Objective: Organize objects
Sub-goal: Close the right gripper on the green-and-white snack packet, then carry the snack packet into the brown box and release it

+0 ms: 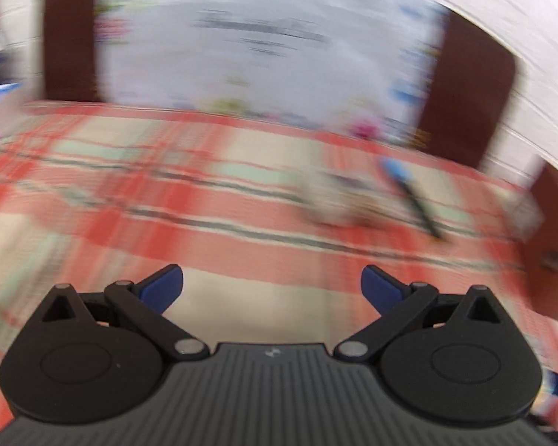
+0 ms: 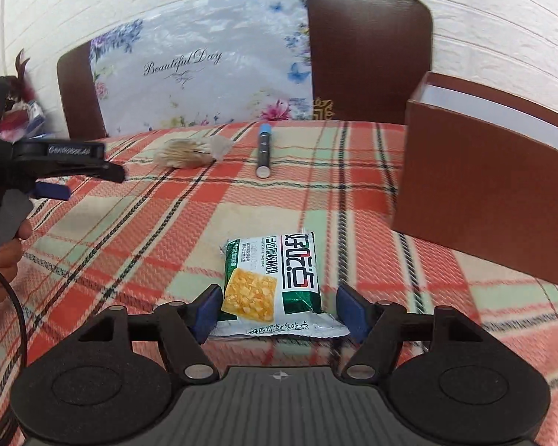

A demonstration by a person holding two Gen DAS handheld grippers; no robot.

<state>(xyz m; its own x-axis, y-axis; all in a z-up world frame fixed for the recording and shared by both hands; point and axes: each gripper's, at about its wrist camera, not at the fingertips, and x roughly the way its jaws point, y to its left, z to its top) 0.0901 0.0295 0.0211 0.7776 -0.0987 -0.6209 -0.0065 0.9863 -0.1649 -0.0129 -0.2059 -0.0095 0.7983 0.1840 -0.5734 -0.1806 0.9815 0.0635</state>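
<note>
A green snack packet (image 2: 275,282) lay between the right gripper's (image 2: 279,314) parted pads; behind, a cushion (image 2: 204,74) read "Beautiful Day". The left gripper (image 1: 271,290) gaped empty.

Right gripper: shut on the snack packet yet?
Open. The right gripper straddles the snack packet, which lies flat on the plaid cloth; a gap shows beside its right pad.

My worktop (image 2: 137,245), plaid-covered: snack packet (image 2: 271,282) nearest me; pen (image 2: 264,148) and swab bag (image 2: 189,154) farther back; brown box (image 2: 483,193) right.
</note>
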